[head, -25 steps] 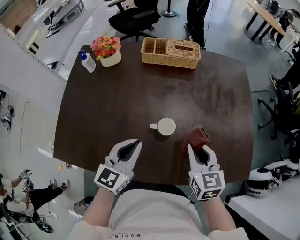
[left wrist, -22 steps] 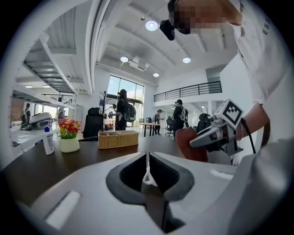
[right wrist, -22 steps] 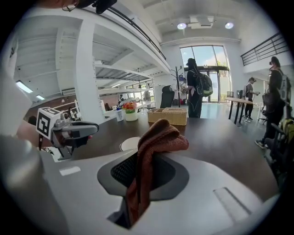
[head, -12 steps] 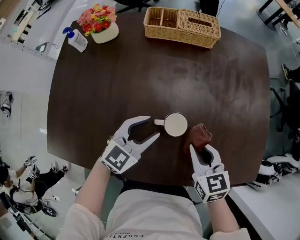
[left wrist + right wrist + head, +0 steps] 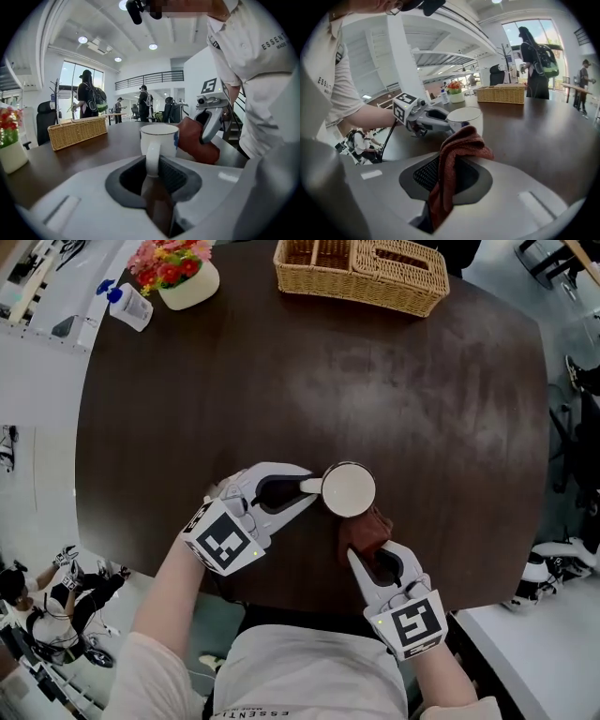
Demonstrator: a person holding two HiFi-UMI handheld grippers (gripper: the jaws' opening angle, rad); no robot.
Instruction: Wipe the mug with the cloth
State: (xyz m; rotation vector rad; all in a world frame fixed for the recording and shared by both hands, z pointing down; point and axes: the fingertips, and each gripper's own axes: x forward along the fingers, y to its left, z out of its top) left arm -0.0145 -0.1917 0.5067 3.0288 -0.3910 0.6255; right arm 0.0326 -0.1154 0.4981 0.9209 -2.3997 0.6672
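— Holding the mug (image 5: pixel 349 489) now, is it? Where does it stand?

— Upright at the near middle of the worktop (image 5: pixel 422 399), handle (image 5: pixel 310 487) pointing left. That is the change: a second ago the left tool (image 5: pixel 305 486) hung back by the near edge with its jaws spread and nothing in them. Half a second ago it was reaching in, still spread. Now the jaws have come together on the handle, one pad on each side of it.

— And the cloth (image 5: pixel 367 531)?

— Bunched and pinched between the jaws of the right tool (image 5: pixel 375 563), which are closed on it, a fold standing up past the tips. It was off to the right of the mug before. It has slid in and now sits against the mug's near right side, touching or very nearly so. I cannot be sure of contact.

— So what does that mean for the wiping?

— My reading is that the set-up is done: the mug is braced, the cloth is at its wall, and no wiping stroke is under way yet. The next move would be rubbing the cloth around the side while the left tool keeps the mug from turning.

— Anything else close by?

— No. The basket (image 5: pixel 361 263), flower pot (image 5: pixel 178 273) and bottle (image 5: pixel 127 304) are all well apart at the far edge.
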